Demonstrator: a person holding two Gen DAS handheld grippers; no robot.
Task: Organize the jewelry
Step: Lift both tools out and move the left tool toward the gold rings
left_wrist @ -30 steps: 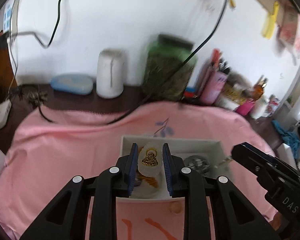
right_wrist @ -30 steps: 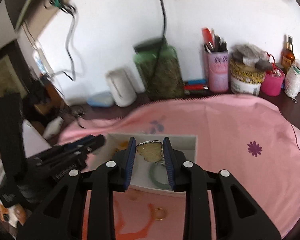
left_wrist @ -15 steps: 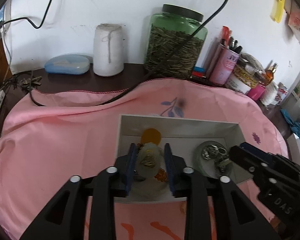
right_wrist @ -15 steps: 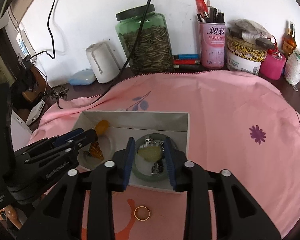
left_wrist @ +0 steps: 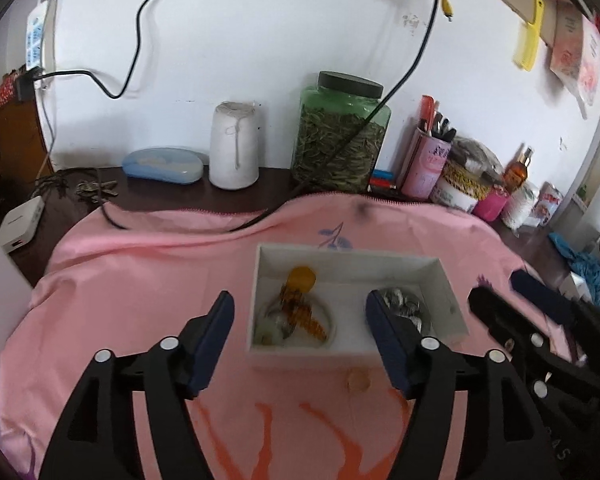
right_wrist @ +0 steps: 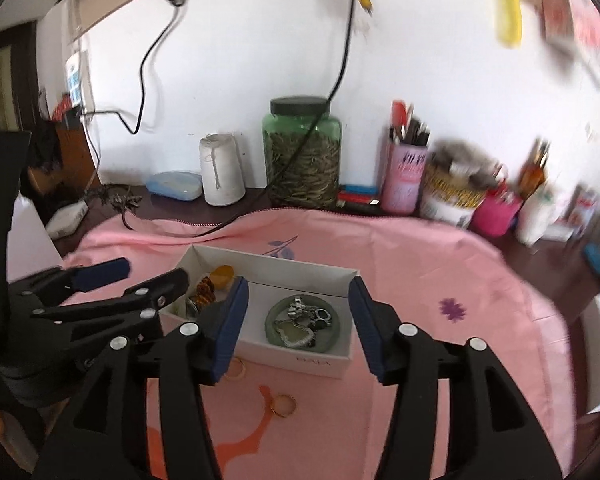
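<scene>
hovering with jaws just spread and empty, the left gripper (left_wrist: 300, 328) and right gripper (right_wrist: 298, 312) leave their pendants in the white box (right_wrist: 300, 354), a gold ring (right_wrist: 283, 405) at 6 o'clock awaiting pickup.

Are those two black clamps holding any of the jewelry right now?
No. The left gripper and right gripper have just been opening, with nothing between them; the pieces lie in the white box.
</scene>
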